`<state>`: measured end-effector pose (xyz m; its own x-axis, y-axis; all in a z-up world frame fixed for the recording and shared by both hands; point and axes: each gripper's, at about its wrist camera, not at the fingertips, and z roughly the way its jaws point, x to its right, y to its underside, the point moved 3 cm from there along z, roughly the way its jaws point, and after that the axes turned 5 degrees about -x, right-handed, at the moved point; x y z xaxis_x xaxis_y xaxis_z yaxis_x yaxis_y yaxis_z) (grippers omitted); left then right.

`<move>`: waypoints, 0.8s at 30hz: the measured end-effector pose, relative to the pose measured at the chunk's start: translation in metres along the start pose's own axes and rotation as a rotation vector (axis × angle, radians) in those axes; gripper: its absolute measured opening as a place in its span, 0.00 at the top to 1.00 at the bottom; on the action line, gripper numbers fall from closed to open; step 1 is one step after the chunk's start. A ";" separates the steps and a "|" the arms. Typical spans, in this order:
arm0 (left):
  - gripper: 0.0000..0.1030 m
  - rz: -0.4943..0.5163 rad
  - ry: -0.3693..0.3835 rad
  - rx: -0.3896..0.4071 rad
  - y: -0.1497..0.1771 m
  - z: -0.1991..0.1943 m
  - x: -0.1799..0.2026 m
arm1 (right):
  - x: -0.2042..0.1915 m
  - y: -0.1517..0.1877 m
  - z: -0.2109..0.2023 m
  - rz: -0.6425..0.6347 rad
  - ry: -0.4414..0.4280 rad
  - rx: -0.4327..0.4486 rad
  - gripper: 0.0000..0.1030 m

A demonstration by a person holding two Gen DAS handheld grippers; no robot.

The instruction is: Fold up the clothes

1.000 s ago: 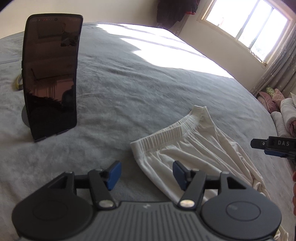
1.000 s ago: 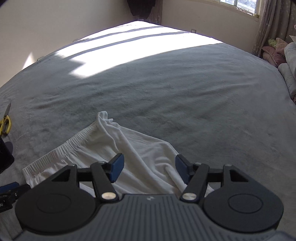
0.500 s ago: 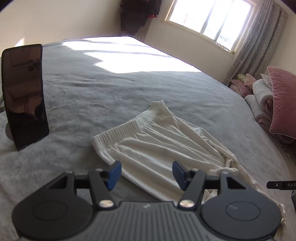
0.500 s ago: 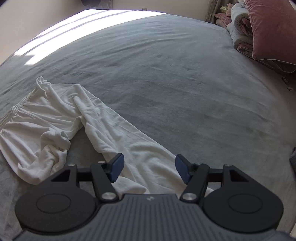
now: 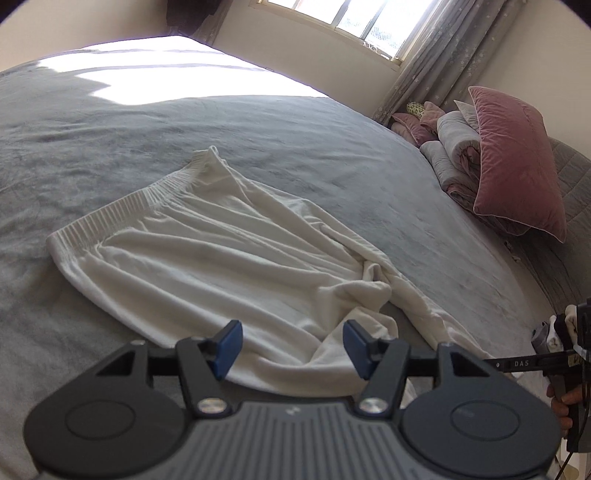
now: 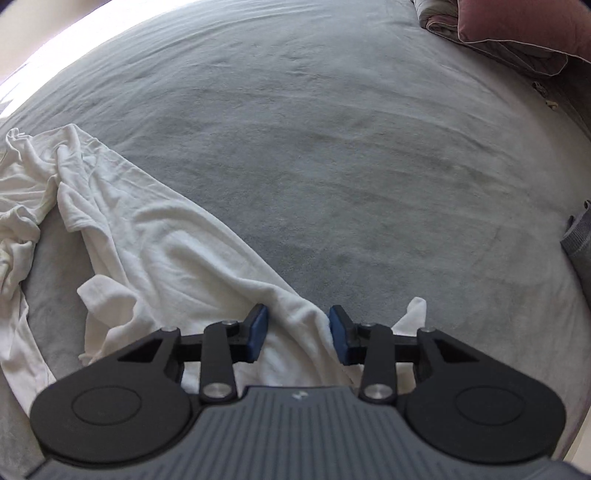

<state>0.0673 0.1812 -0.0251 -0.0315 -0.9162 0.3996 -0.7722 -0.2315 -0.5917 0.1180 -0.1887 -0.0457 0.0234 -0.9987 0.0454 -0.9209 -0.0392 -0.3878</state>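
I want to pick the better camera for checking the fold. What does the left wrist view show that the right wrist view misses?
Only the left wrist view shows the trousers' ribbed waistband, the window and the left gripper, open above the cloth. Only the right wrist view shows the right gripper closing, with a trouser leg end between its pads. Both show the white trousers, the grey bedspread and the pink pillow.

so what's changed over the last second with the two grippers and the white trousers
The right gripper swung from the waistband end down to the hem of one leg of the white knit trousers; its jaws are closing, with that fabric between them. The left gripper slid along toward the other leg end, open, holding nothing. The trousers lie as before on the grey bed cover.
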 end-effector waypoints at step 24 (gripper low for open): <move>0.41 -0.023 0.023 -0.053 -0.016 0.032 0.015 | 0.027 -0.141 -0.023 0.101 0.203 0.255 0.94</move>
<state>0.0998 0.1609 -0.0319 -0.0275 -0.9031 0.4285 -0.8055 -0.2338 -0.5445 0.2396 -0.2092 0.0318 -0.1647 -0.9721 0.1669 -0.7873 0.0276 -0.6160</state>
